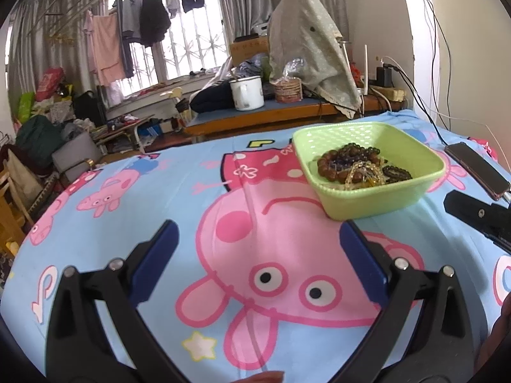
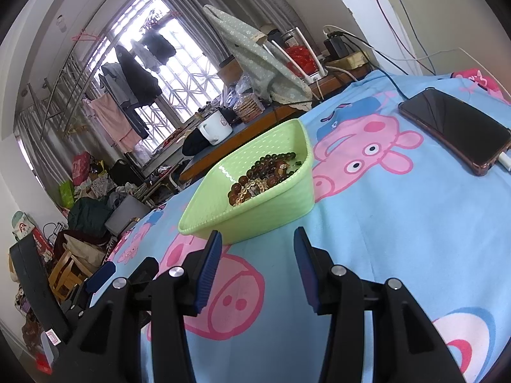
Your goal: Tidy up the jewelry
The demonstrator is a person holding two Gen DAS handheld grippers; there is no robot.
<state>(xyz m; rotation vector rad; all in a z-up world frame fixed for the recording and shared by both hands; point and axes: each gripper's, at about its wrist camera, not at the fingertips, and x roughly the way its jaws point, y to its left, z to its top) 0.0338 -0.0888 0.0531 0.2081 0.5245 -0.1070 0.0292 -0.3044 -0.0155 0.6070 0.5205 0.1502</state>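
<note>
Cartoon-pig bedsheet (image 1: 127, 223) under my left gripper (image 1: 258, 233) and right gripper (image 2: 257, 239), both fingers apart, empty; bead bracelets (image 1: 354, 164) in green basket (image 1: 377, 202).

Ahead of the left gripper (image 1: 258, 233), with its blue pads and black arms, sits a pale green basket (image 1: 380, 202) of brown, dark and amber beads (image 1: 351, 164). Beneath lies a light-blue cloth (image 1: 153, 191) printed with pink cartoon pigs.

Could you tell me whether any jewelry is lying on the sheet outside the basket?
No, the beads all lie inside the green basket.
</note>
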